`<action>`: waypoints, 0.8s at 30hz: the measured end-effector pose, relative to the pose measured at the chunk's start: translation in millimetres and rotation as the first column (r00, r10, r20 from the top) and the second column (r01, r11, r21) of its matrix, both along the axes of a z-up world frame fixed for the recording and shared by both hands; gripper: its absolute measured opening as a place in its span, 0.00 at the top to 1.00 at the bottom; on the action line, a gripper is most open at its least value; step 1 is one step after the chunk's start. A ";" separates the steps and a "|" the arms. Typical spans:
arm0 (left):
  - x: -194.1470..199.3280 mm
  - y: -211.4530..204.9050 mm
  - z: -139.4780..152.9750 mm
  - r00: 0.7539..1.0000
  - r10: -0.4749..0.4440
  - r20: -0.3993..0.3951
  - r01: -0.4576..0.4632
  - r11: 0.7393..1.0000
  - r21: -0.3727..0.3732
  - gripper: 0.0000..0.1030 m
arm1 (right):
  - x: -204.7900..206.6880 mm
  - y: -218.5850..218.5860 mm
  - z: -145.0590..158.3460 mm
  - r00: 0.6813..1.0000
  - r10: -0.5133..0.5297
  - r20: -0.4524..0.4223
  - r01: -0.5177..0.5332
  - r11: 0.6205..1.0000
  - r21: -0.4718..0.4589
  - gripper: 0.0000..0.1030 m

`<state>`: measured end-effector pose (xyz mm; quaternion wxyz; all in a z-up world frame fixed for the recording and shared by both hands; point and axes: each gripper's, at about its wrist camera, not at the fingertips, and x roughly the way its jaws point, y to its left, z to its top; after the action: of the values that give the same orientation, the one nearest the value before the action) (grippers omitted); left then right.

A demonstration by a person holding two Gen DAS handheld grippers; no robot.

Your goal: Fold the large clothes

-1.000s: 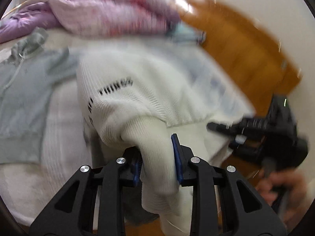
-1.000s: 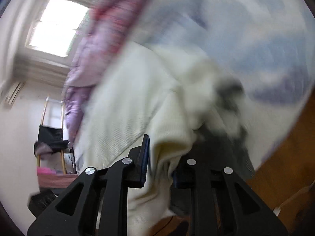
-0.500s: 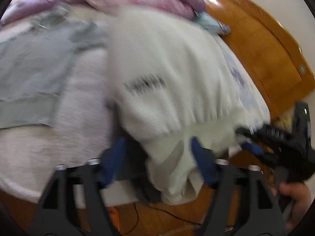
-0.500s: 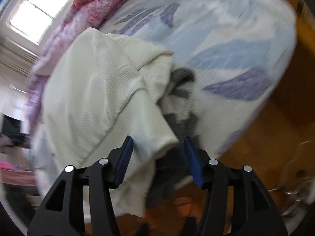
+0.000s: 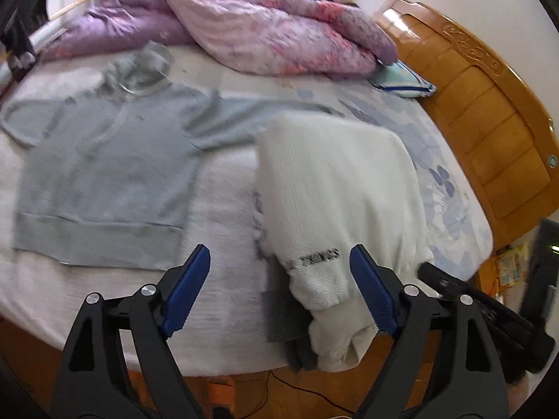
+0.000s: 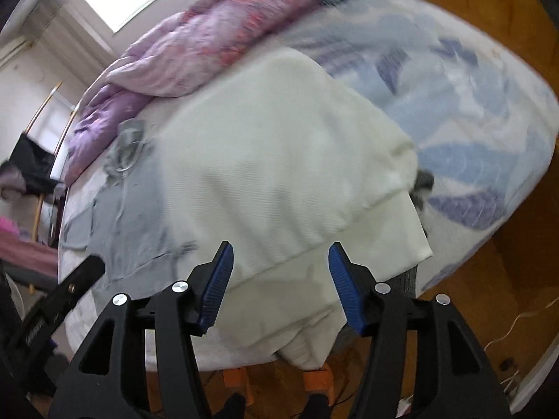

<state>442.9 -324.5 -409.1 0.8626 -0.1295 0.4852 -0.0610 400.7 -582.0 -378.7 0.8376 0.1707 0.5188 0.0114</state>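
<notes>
A folded cream knit sweater (image 5: 335,188) lies on the bed near its front edge, one cuff hanging over the side; it also fills the right wrist view (image 6: 279,160). A dark grey garment (image 5: 283,317) pokes out under it. A grey hoodie (image 5: 104,160) lies flat on the bed to the left, also seen in the right wrist view (image 6: 118,216). My left gripper (image 5: 279,293) is open and empty just before the sweater's front edge. My right gripper (image 6: 277,279) is open and empty over the sweater's hanging edge; it shows at lower right in the left wrist view (image 5: 482,307).
A bunched purple and pink quilt (image 5: 244,28) lies at the back of the bed. A wooden headboard (image 5: 489,104) stands on the right. A small teal folded cloth (image 5: 401,80) lies by the quilt. A wooden floor (image 6: 489,314) with cables lies below the bed edge.
Both grippers have let go of the cream sweater and opened wide. The sweater now rests folded on the bed, and both grippers have drawn back toward the bed's front edge.
</notes>
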 end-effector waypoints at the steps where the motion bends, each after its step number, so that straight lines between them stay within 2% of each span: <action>1: -2.0 6.8 12.3 1.000 0.005 0.004 -0.005 1.000 -0.008 0.17 | -4.8 9.1 14.6 1.000 0.016 0.016 -0.016 1.000 -0.003 0.47; 4: -12.1 22.3 46.6 1.000 0.007 0.020 -0.007 1.000 -0.002 0.14 | -22.0 41.4 62.2 0.996 0.064 0.054 -0.061 0.997 -0.045 0.45; 6: -20.6 34.0 76.4 0.997 -0.015 0.073 0.015 1.000 -0.002 0.13 | -34.1 61.3 88.7 0.993 0.080 0.085 -0.076 0.996 -0.051 0.44; 9: -33.7 53.3 120.6 0.988 -0.057 0.146 0.052 0.998 0.038 0.13 | -51.7 91.3 124.1 0.989 0.083 0.126 -0.075 0.995 -0.067 0.44; 11: -44.2 64.5 143.4 0.981 -0.079 0.177 0.070 0.996 0.057 0.12 | -66.6 110.8 145.4 0.986 0.075 0.147 -0.064 0.995 -0.077 0.32; 13: -59.3 78.0 162.3 0.975 -0.098 0.199 0.088 0.994 0.061 0.12 | -85.2 131.7 166.6 0.980 0.081 0.184 -0.064 0.993 -0.096 0.32; 19: -131.4 146.4 220.5 0.963 -0.121 0.239 0.110 0.992 0.061 0.10 | -156.5 196.4 223.9 0.970 0.054 0.239 -0.017 0.988 -0.152 0.31; 22: -161.0 172.1 245.2 0.958 -0.123 0.258 0.111 0.992 0.061 0.09 | -194.0 225.7 254.1 0.961 0.067 0.268 -0.018 0.983 -0.181 0.16; 24: -185.0 189.4 266.3 0.951 -0.135 0.278 0.121 0.990 0.067 0.08 | -213.2 244.6 273.4 0.955 0.091 0.283 -0.023 0.972 -0.236 0.16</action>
<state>257.9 -135.0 -142.8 0.9200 -0.0667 0.3662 -0.1225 187.4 -337.4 -105.3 0.9184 0.0539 0.3919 0.0008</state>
